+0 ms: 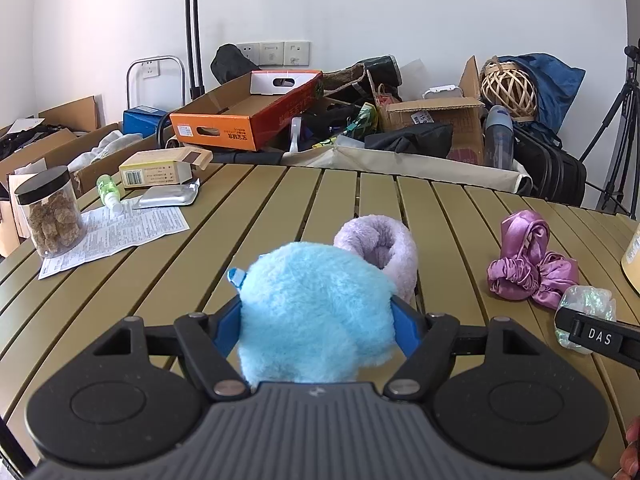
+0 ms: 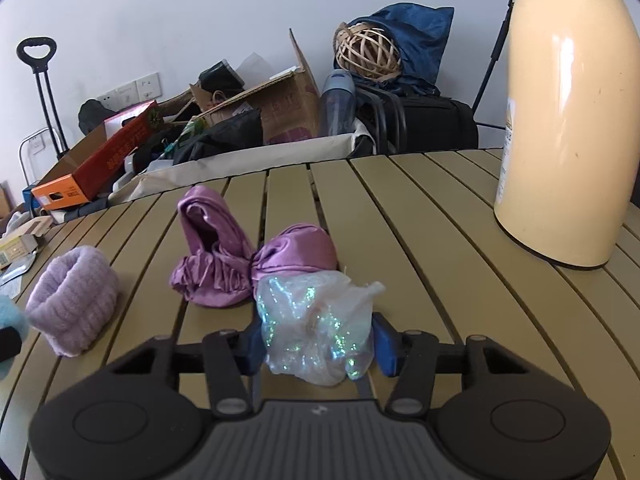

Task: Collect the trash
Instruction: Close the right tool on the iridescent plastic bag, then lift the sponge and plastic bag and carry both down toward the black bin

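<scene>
My left gripper [image 1: 316,316] is shut on a fluffy light-blue ball [image 1: 312,304] just above the slatted olive table [image 1: 280,208]. A sliver of that ball [image 2: 8,320] shows at the left edge of the right wrist view. My right gripper [image 2: 319,340] has its blue pads against both sides of a crumpled clear plastic bag with iridescent glitter [image 2: 316,328], which rests on the table. In the left wrist view that bag [image 1: 588,300] lies at the right, behind a black finger [image 1: 592,336] of the right gripper.
A lilac fluffy band [image 1: 380,248] sits just beyond the blue ball. A purple satin cloth [image 2: 224,260] lies right behind the bag. A cream flask [image 2: 560,120] stands at the far right. A jar [image 1: 52,212], a leaflet [image 1: 120,236], a green bottle [image 1: 108,192] and a small box [image 1: 164,168] sit at the left.
</scene>
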Demonstrator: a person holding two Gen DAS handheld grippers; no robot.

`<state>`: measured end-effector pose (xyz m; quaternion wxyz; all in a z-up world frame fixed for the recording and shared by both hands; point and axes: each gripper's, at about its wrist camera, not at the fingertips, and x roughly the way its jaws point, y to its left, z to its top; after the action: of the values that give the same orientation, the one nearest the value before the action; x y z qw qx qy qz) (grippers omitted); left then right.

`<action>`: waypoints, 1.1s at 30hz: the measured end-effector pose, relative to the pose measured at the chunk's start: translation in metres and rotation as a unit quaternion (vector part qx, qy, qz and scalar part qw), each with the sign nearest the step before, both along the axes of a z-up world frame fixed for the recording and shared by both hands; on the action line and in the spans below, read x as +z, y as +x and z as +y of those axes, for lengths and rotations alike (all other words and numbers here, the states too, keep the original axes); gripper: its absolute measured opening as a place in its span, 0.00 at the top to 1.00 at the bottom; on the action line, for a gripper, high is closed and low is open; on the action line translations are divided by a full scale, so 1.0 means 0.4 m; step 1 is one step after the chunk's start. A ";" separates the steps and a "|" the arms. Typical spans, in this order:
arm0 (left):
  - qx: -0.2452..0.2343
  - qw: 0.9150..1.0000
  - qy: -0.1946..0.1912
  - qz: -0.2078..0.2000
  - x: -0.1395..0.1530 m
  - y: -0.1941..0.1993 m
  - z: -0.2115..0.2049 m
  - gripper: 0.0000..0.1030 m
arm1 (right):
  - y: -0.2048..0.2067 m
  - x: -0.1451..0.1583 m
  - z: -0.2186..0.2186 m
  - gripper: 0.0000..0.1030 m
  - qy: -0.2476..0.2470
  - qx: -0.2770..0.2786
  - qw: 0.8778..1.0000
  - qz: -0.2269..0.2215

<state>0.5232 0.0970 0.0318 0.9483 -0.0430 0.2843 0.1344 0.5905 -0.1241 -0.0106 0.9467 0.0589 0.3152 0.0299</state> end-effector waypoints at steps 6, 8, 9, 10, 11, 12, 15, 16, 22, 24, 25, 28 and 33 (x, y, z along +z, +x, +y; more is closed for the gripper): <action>-0.002 1.000 0.000 -0.004 0.006 -0.008 -0.004 0.27 | -0.013 0.006 -0.002 0.56 0.007 0.010 1.000 -0.008; -0.004 1.000 0.000 -0.006 0.010 -0.011 -0.005 0.27 | -0.023 0.011 -0.002 0.57 0.009 0.012 1.000 -0.013; -0.006 1.000 0.000 -0.006 0.012 -0.014 -0.007 0.27 | -0.030 0.013 -0.003 0.57 0.010 0.014 1.000 -0.017; -0.007 1.000 -0.001 -0.007 0.014 -0.017 -0.008 0.27 | -0.036 0.016 -0.001 0.57 0.011 0.016 1.000 -0.019; -0.007 1.000 -0.002 -0.008 0.018 -0.020 -0.009 0.27 | -0.044 0.019 0.000 0.58 0.010 0.019 1.000 -0.021; -0.007 1.000 -0.002 -0.009 0.021 -0.024 -0.010 0.27 | -0.053 0.022 0.001 0.58 0.009 0.020 0.999 -0.024; -0.008 1.000 -0.005 -0.013 0.031 -0.041 -0.012 0.27 | -0.076 0.033 0.003 0.58 0.010 0.027 0.999 -0.031; -0.009 1.000 -0.007 -0.014 0.035 -0.047 -0.012 0.27 | -0.085 0.037 0.003 0.58 0.010 0.028 0.999 -0.034; -0.010 1.000 -0.023 -0.019 0.056 -0.094 -0.009 0.27 | -0.153 0.065 0.001 0.58 0.014 0.039 0.998 -0.048; -0.011 0.999 -0.020 -0.025 0.064 -0.115 -0.014 0.27 | -0.179 0.075 0.001 0.58 0.014 0.043 0.997 -0.057; -0.011 0.999 -0.015 -0.029 0.069 -0.126 -0.017 0.27 | -0.193 0.080 0.000 0.58 0.015 0.044 0.997 -0.060; -0.013 0.999 -0.005 -0.044 0.084 -0.160 -0.024 0.27 | -0.238 0.089 -0.007 0.58 0.022 0.045 0.996 -0.070; -0.017 0.998 0.005 -0.061 0.095 -0.227 -0.038 0.27 | -0.324 0.095 -0.010 0.58 0.025 0.053 0.995 -0.085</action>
<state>0.4323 0.0816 0.0700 0.9663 -0.0420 0.2256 0.1165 0.4611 -0.1282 0.0276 0.9655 0.0628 0.2352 0.0923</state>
